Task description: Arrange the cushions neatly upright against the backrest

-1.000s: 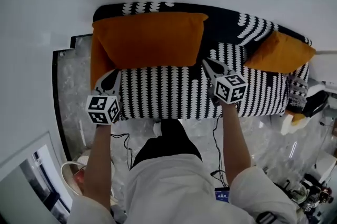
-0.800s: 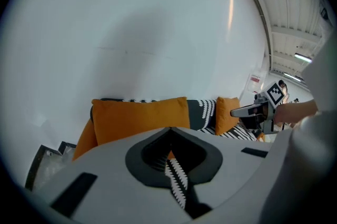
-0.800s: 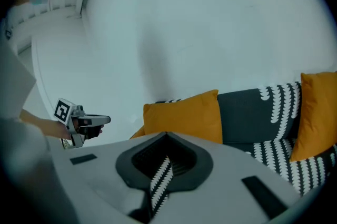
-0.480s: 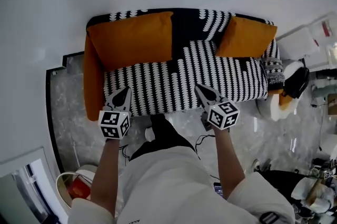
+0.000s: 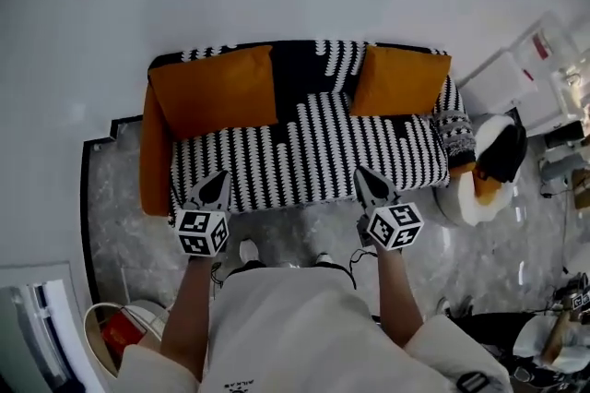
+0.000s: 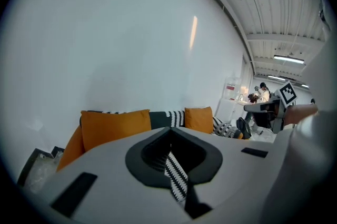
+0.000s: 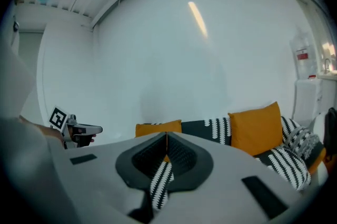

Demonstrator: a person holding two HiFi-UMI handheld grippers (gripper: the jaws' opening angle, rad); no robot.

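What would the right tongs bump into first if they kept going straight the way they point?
Probably the sofa: the shut right tongs aim at its striped seat, with the big orange cushion behind. Depth is unclear, so which comes first is a guess.

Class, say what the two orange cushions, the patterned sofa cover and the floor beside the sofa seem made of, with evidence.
Larger orange cushion and smaller orange cushion: probably matte woven fabric; no shine, soft rounded corners. Sofa cover: likely matte cloth, black with white pattern following the seat. Floor: seemingly polished marble or marble-look tile; grey veining, glossy reflections.
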